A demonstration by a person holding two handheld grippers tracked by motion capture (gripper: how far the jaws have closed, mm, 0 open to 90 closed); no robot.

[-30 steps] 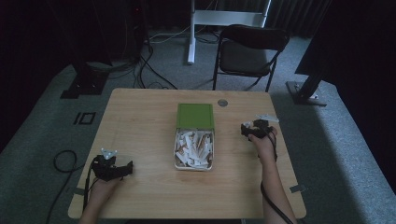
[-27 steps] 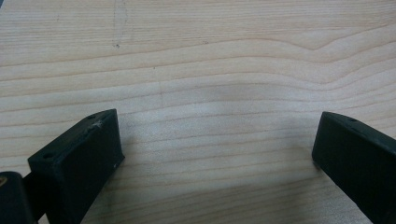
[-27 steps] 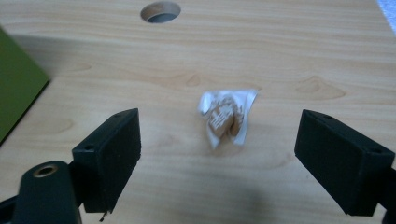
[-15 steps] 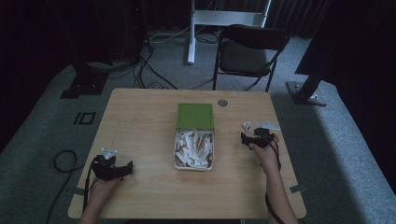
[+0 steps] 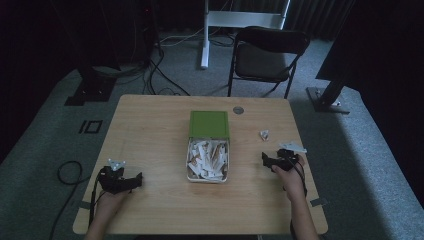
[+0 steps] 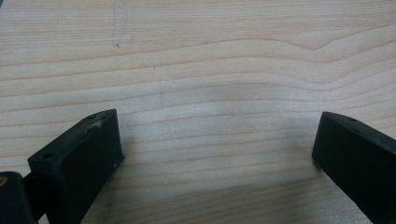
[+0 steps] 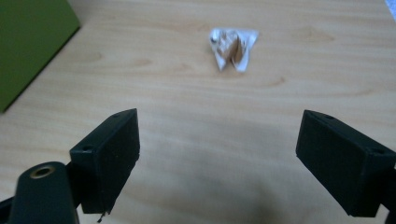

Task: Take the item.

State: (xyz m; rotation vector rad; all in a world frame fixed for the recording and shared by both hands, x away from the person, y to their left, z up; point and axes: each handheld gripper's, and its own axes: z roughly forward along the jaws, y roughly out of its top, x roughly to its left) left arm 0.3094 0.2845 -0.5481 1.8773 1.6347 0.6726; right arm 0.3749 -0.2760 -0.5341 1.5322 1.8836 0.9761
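— Two grippers are on the table (image 5: pixel 150 130), and both have their jaws spread wide with nothing between them. Take the tin (image 5: pixel 208 159) in the middle as the landmark.

— Where is each one from the tin?

— The left gripper (image 5: pixel 131 181) rests well to the tin's left, towards the near edge, in the person's left hand (image 5: pixel 111 199). In the left gripper view, only bare wood grain lies between its jaws. The right gripper (image 5: pixel 267 160) sits to the tin's right, about level with its near half, in the right hand (image 5: pixel 289 175).

— And the thing it's dealing with?

— A small crumpled wrapper (image 7: pixel 232 47), white with a brown patch, lies loose on the wood. In the right gripper view it sits beyond the open jaws, clear of both. In the high view the wrapper (image 5: pixel 263 134) is to the tin's right and a little farther back than the gripper.

— What's in the tin?

— A heap of pale wrapped pieces (image 5: pixel 210 157). Its green lid (image 5: pixel 209 123) lies flat, touching the tin's far end; a corner shows in the right gripper view.

— Any writing?

— None that I can read; the lid looks plain, and the wrapper's print is too blurred.

— Farther back?

— A small round grey fitting (image 5: pixel 238 110) is set in the tabletop behind the lid, and a dark folding chair (image 5: pixel 267 55) stands beyond the table.
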